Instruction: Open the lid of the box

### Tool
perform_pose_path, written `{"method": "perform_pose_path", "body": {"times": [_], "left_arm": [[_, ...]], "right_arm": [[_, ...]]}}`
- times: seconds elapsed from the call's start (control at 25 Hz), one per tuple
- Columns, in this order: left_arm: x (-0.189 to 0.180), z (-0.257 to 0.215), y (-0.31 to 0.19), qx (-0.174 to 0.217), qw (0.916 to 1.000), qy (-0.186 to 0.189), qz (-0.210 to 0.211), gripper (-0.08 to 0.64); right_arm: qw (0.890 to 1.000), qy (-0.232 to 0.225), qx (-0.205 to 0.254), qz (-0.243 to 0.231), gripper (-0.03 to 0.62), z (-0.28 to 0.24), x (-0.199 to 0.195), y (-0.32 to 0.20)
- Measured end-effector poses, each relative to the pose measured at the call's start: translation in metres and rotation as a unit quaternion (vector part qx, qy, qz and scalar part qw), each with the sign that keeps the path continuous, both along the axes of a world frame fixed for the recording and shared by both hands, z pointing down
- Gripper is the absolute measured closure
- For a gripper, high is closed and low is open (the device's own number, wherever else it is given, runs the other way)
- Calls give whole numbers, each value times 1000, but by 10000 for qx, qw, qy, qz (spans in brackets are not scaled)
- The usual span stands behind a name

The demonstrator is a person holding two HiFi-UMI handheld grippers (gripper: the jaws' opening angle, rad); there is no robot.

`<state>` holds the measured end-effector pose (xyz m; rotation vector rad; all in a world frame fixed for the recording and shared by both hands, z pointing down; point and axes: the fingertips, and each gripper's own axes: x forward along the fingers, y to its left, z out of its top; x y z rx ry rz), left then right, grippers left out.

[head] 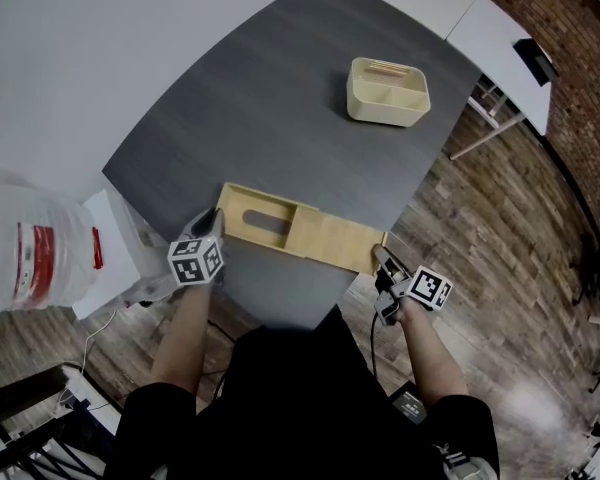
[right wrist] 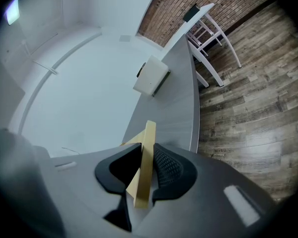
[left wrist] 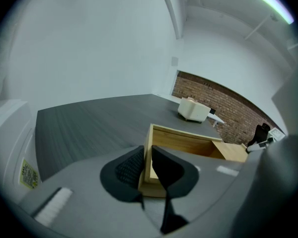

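Left gripper [left wrist: 147, 168] clamps the end wall of the box [left wrist: 188, 145], right gripper [right wrist: 145, 168] grips the part-slid lid [right wrist: 149, 133]; pulling askew could jam it or drag the box off the desk [head: 280, 98]

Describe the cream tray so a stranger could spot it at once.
Start at the dark grey table. Look at its far end, near the right edge. The tray is cream, open-topped and divided inside, standing alone, unlike the flat wooden box at the near edge.

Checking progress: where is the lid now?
In the head view, the lid lies partway out of the box toward the right, its end clamped in the right gripper.
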<state>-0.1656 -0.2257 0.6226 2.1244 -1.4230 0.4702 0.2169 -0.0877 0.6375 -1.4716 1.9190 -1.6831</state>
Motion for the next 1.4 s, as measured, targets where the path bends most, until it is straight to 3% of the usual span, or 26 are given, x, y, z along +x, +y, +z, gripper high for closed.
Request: {"method": "perform_pose_path", "body": {"times": [0.28, 0.8, 1.04, 1.4], "left_arm": [[1, 2, -2, -34, 10000, 14, 28, 511], [2, 3, -3, -45, 10000, -54, 38, 511], [3, 4, -3, -52, 10000, -46, 61, 511], [4, 5, -6, -9, 10000, 15, 66, 511]], "right_arm": [[9999, 125, -36, -11, 514, 3, 8, 5], [9996, -144, 38, 223, 517, 3, 14, 6], [9997, 78, -23, 234, 516, 7, 18, 11], [9990, -174, 137, 384, 502, 3, 14, 6]]}}
